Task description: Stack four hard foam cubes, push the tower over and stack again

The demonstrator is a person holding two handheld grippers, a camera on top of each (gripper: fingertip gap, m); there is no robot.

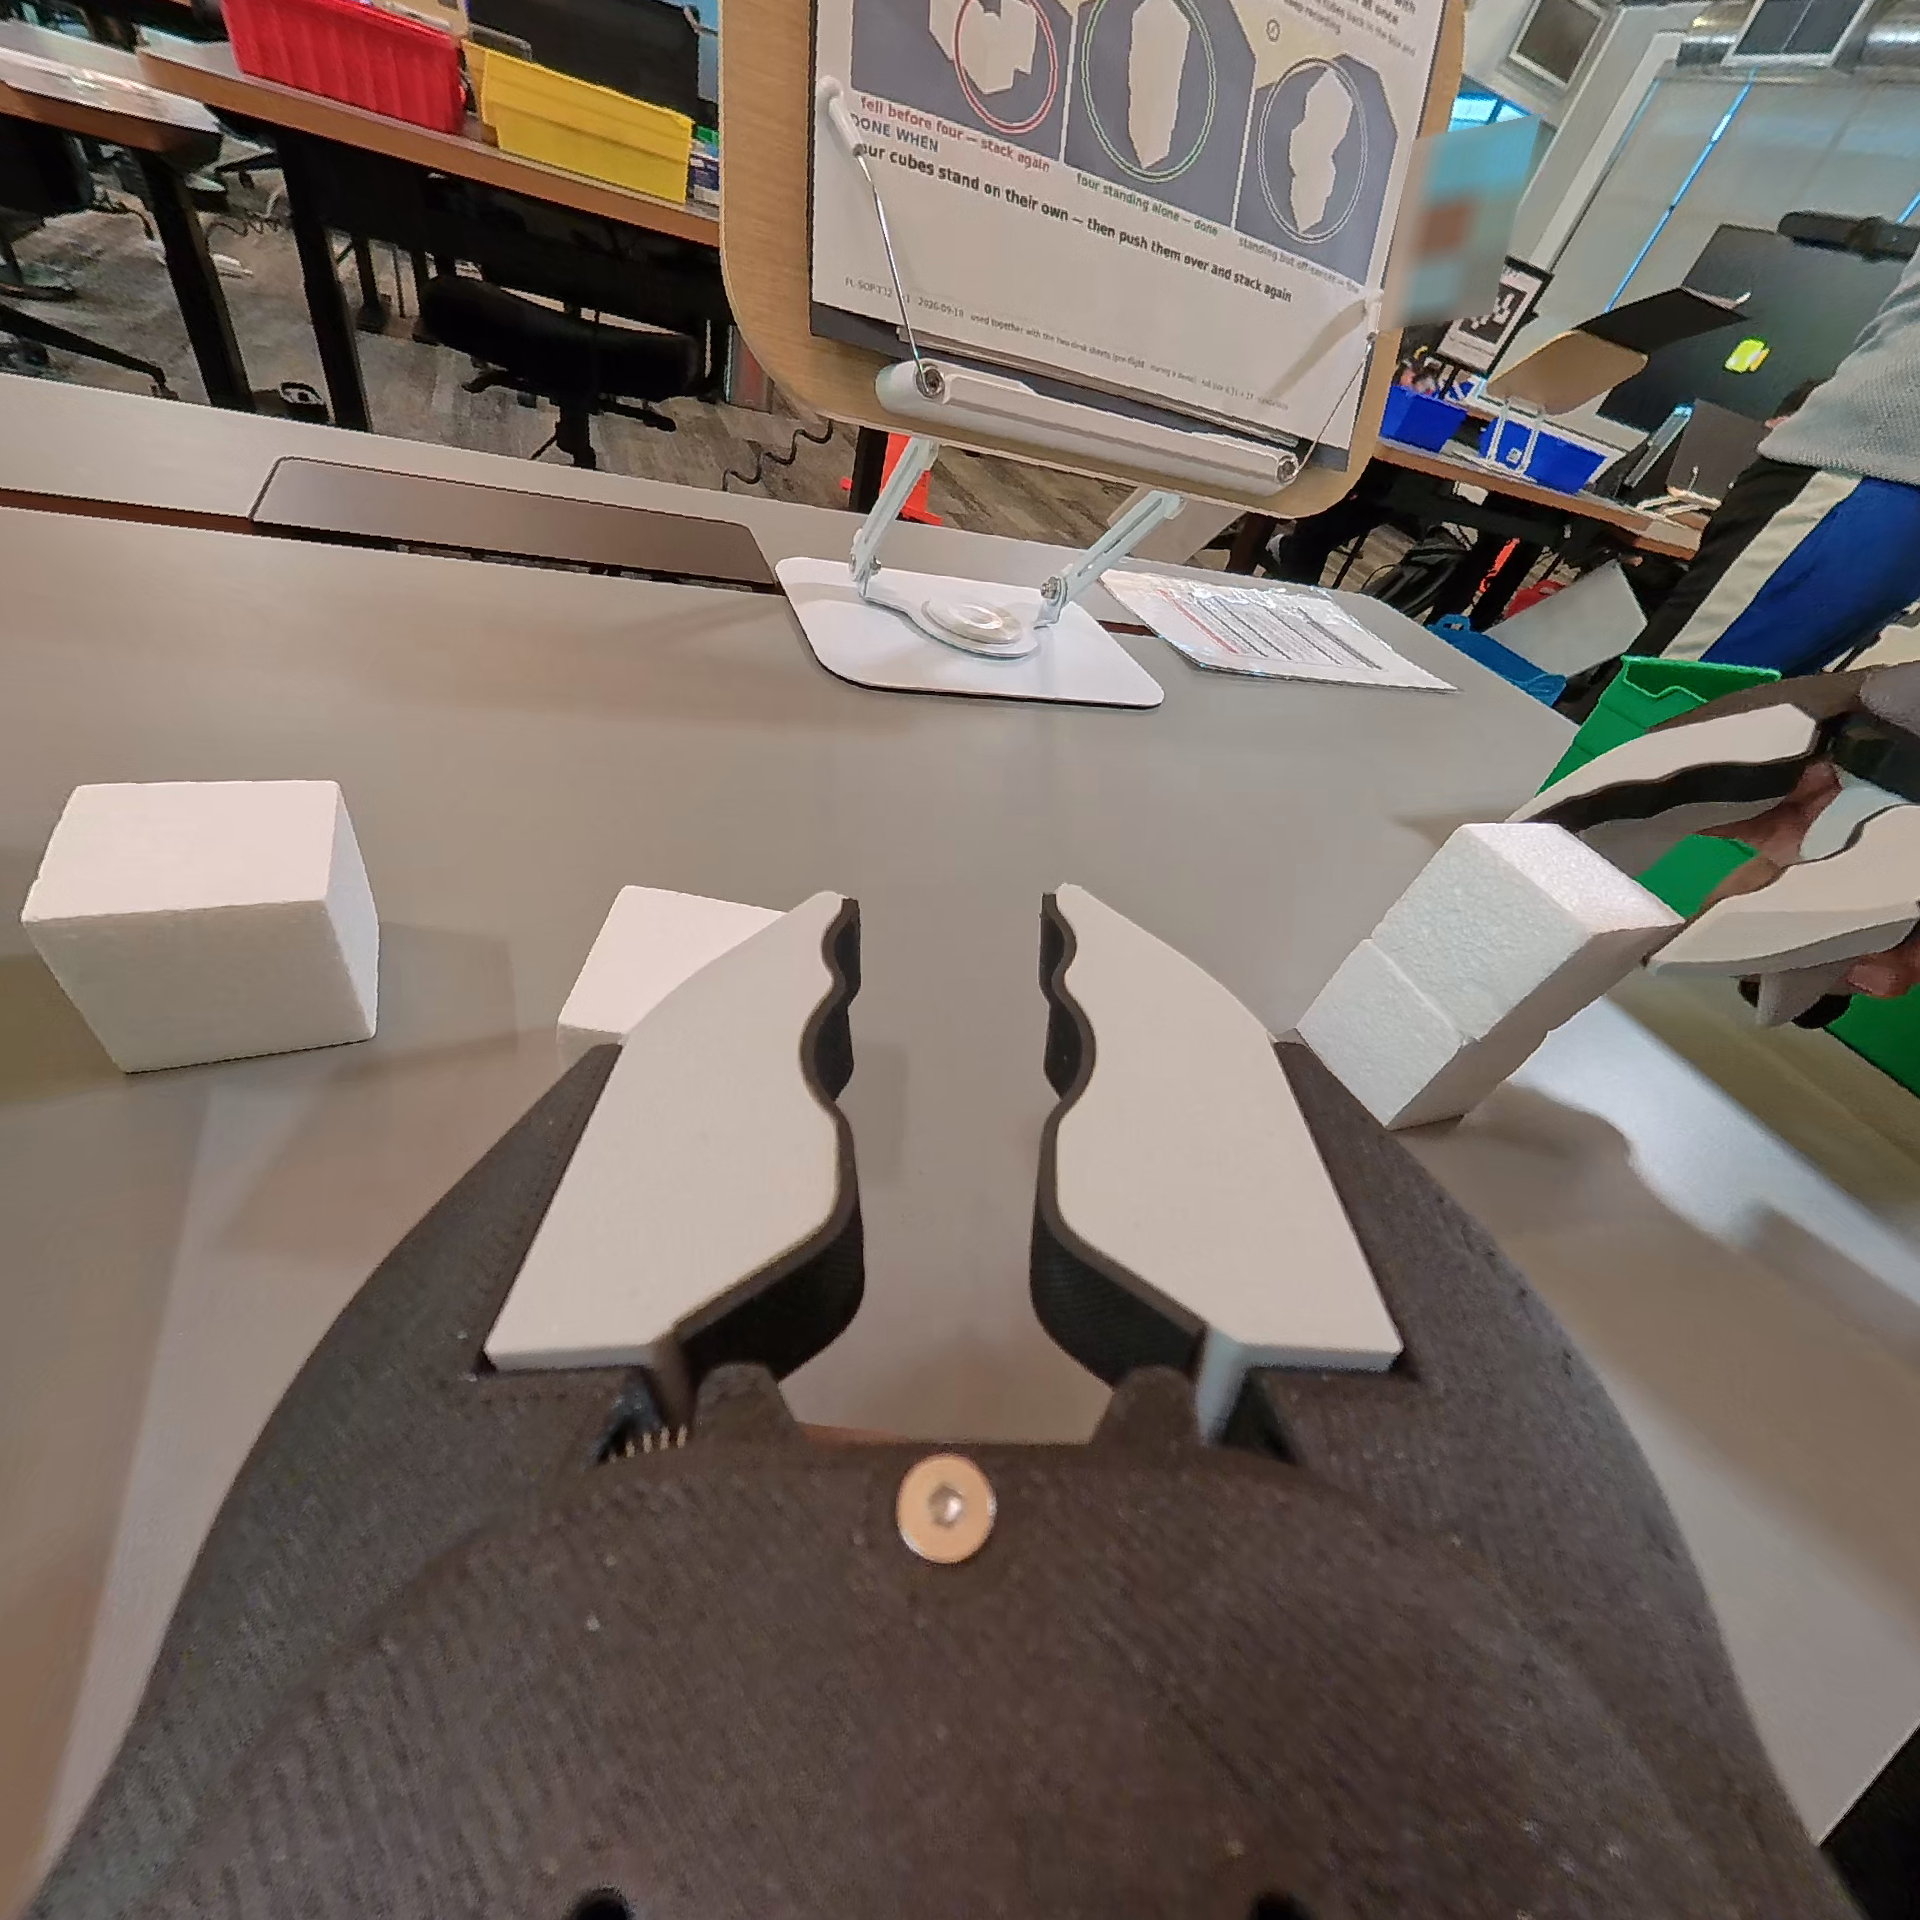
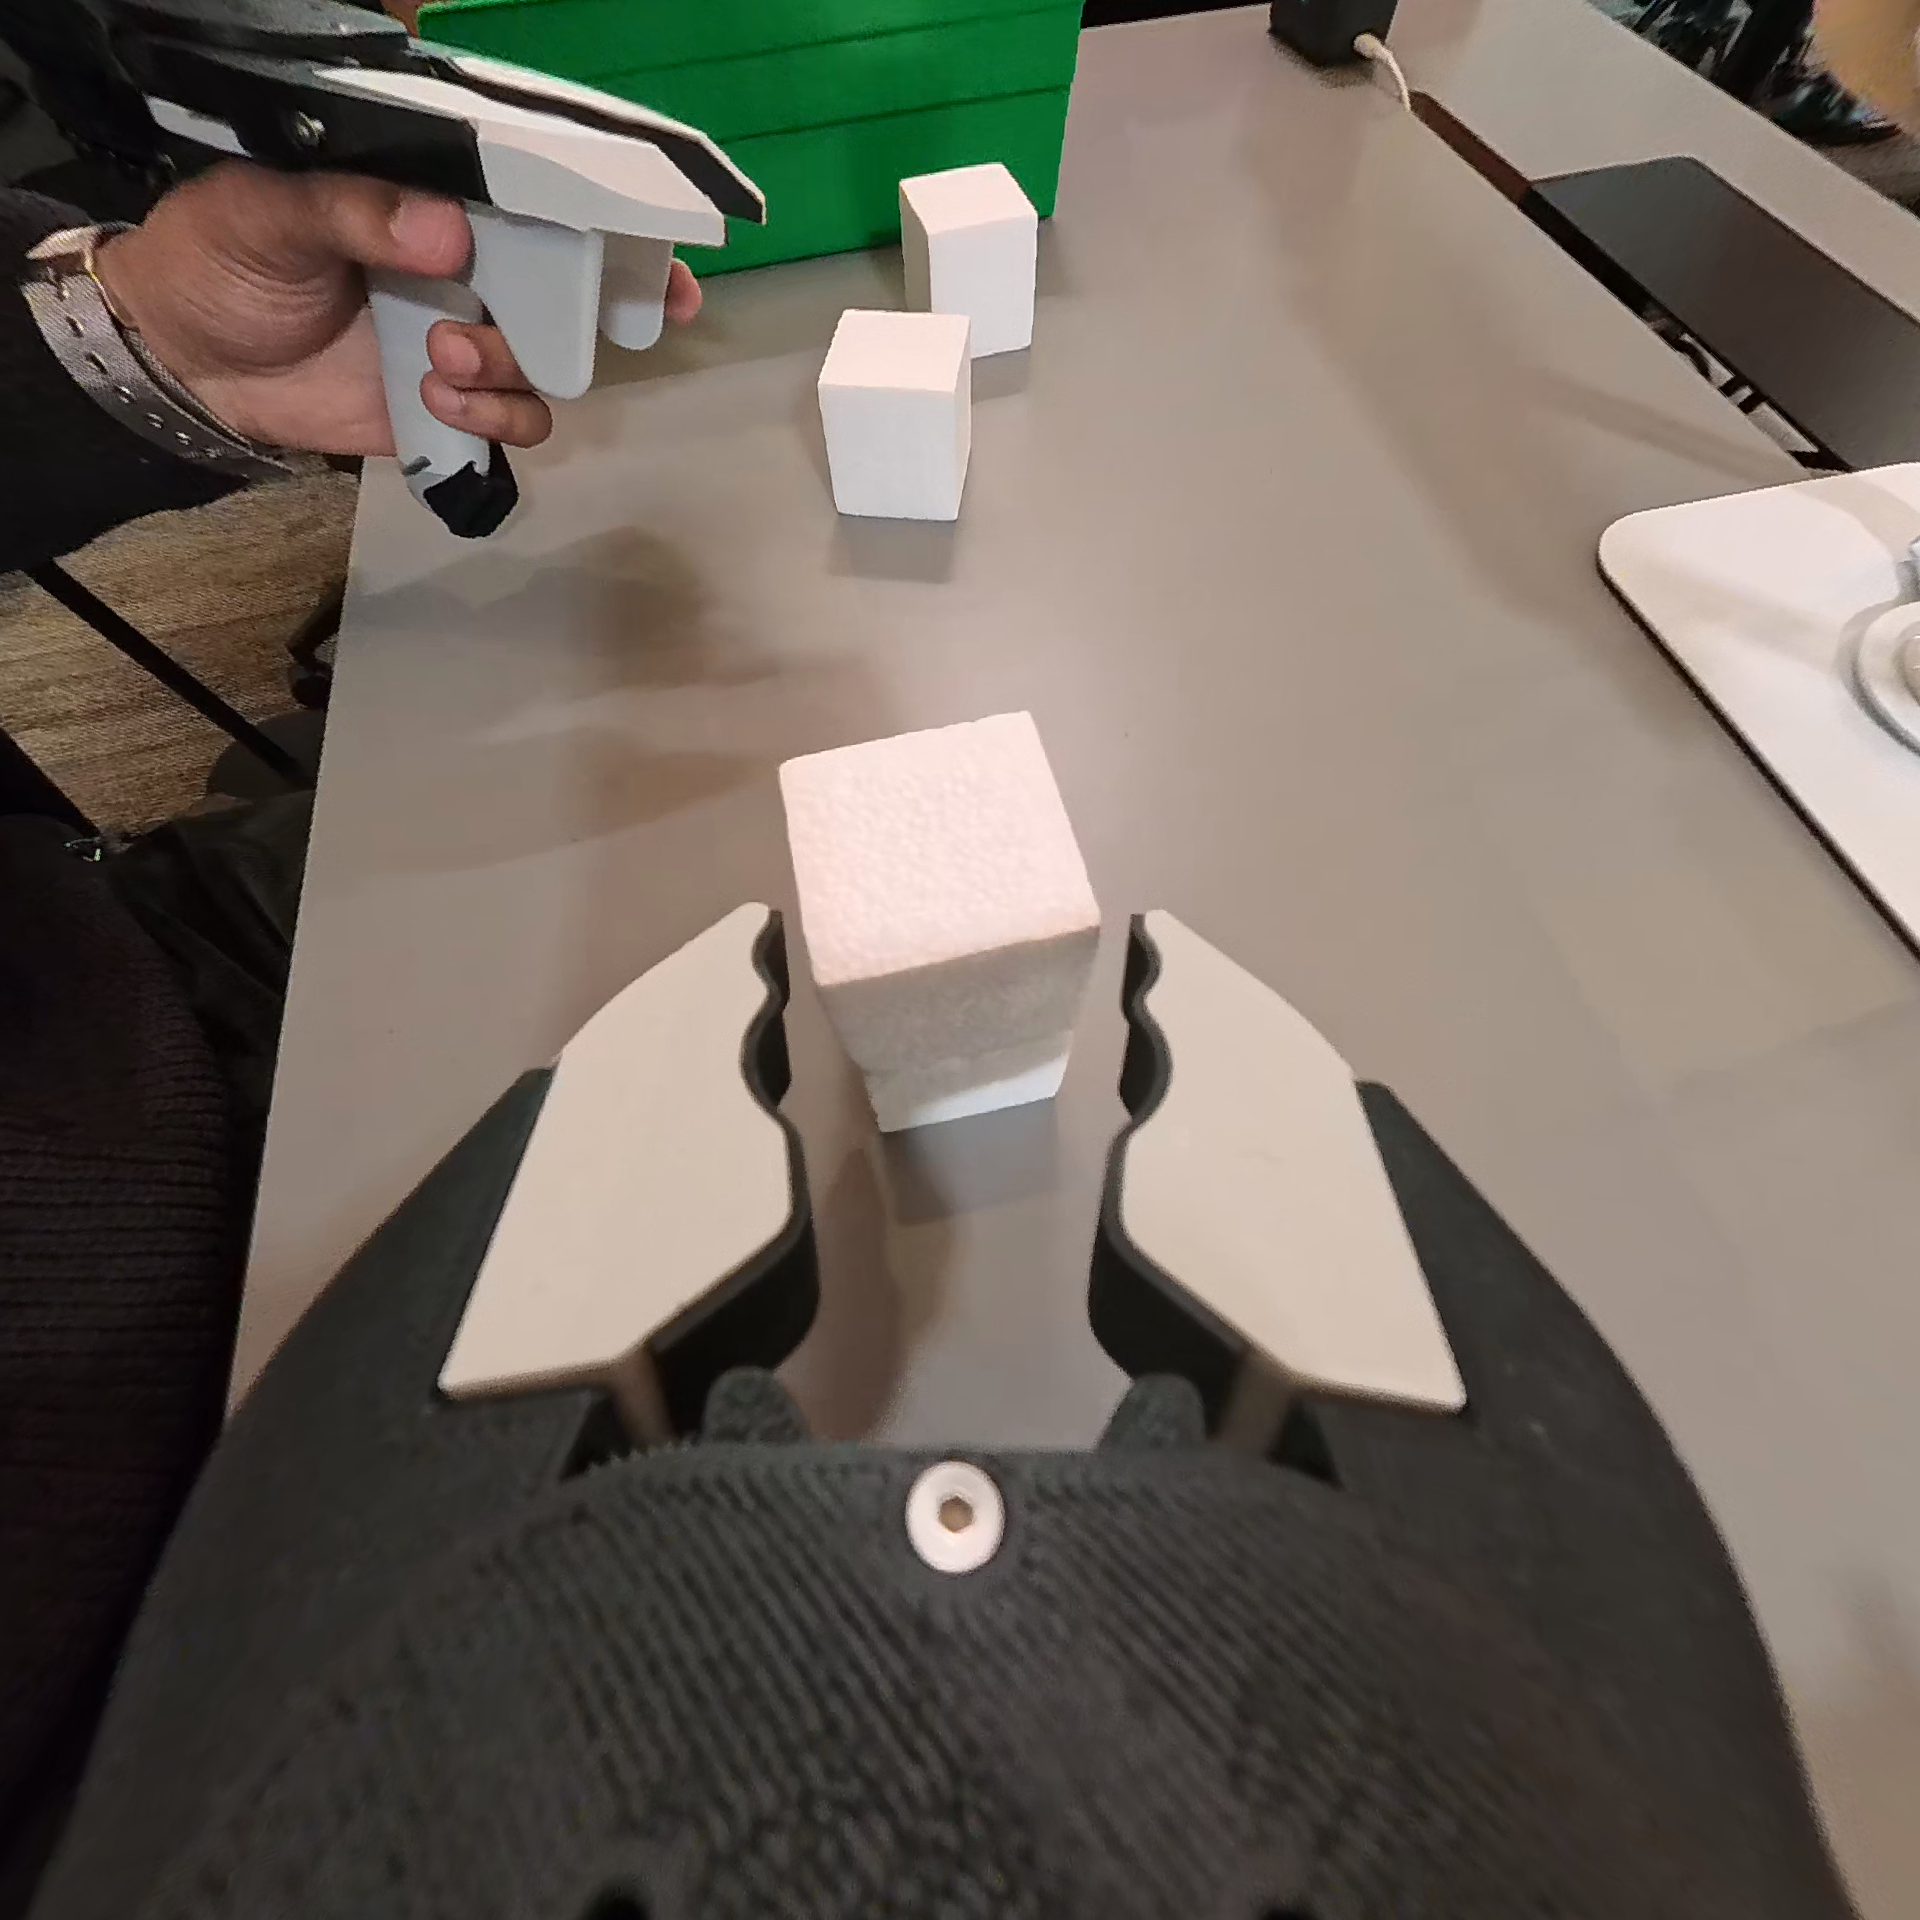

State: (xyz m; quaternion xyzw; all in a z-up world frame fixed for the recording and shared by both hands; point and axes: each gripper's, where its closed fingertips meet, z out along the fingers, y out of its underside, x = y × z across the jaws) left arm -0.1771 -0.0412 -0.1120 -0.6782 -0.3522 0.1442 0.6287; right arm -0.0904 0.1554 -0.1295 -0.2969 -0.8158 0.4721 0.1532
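Observation:
Four white foam cubes are on the grey table [image 2: 1299, 675]. Two form a stack: the top cube [image 2: 935, 873] sits slightly askew on the bottom cube [image 2: 982, 1091]. My right gripper [image 2: 954, 930] is open, its fingers on either side of the top cube with small gaps. The stack [image 1: 1475, 966] and right gripper [image 1: 1600, 883] also show in the left wrist view. Two single cubes [image 2: 899, 426] [image 2: 971, 260] stand farther off. My left gripper [image 1: 951, 920] is open and empty above the table, with one cube [image 1: 203, 925] to its left and another [image 1: 665, 956] partly hidden behind its left finger.
A document stand with a white base [image 1: 966, 644] stands at the table's far side, with a laminated sheet [image 1: 1278, 634] beside it. A green bin [image 2: 831, 125] sits beyond the single cubes. A dark flat panel [image 1: 499, 520] lies at the back left. The table edge [image 2: 312, 831] runs along the left. One gripper's finger ends stand about 25 centimeters off the other's. My left tips are about 15 centimeters from the stack [image 1: 1475, 966], my right tips only 5 centimeters.

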